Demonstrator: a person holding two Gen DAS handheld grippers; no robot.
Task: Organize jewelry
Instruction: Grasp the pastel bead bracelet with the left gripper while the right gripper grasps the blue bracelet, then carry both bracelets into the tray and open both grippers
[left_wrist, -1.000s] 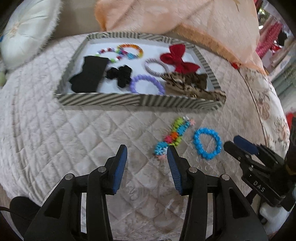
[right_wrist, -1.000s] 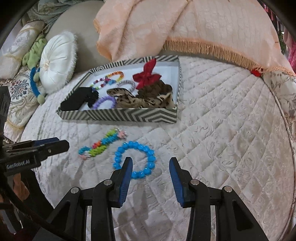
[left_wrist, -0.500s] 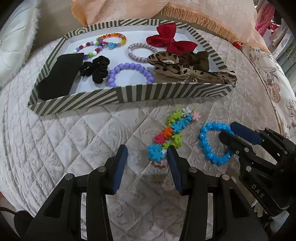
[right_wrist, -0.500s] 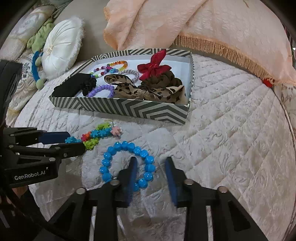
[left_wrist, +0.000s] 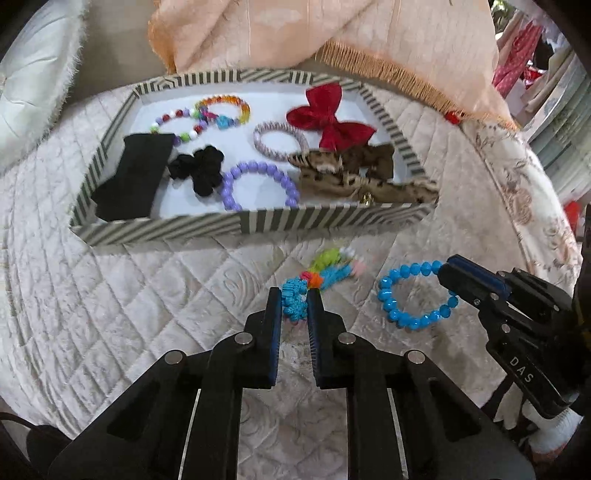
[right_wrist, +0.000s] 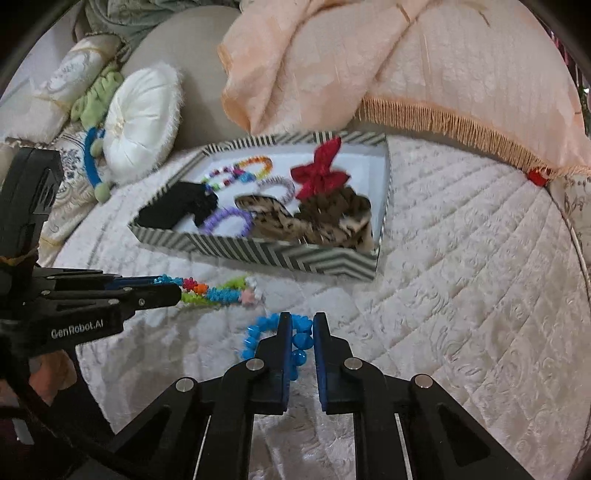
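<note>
Grippers both clamped — my left gripper (left_wrist: 294, 295) pinched multicolour spiky-bead bracelet (left_wrist: 320, 273), right gripper (right_wrist: 300, 325) pinched blue round-bead bracelet (right_wrist: 273, 334), w/ striped tray (left_wrist: 258, 222) beyond.

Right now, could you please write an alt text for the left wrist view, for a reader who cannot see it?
The left gripper is shut on a multicolored bracelet lying on a quilted cover, while the right gripper holds a blue bead bracelet beside it. Behind them, a striped tray holds bracelets, a red bow and hair ties.
</note>
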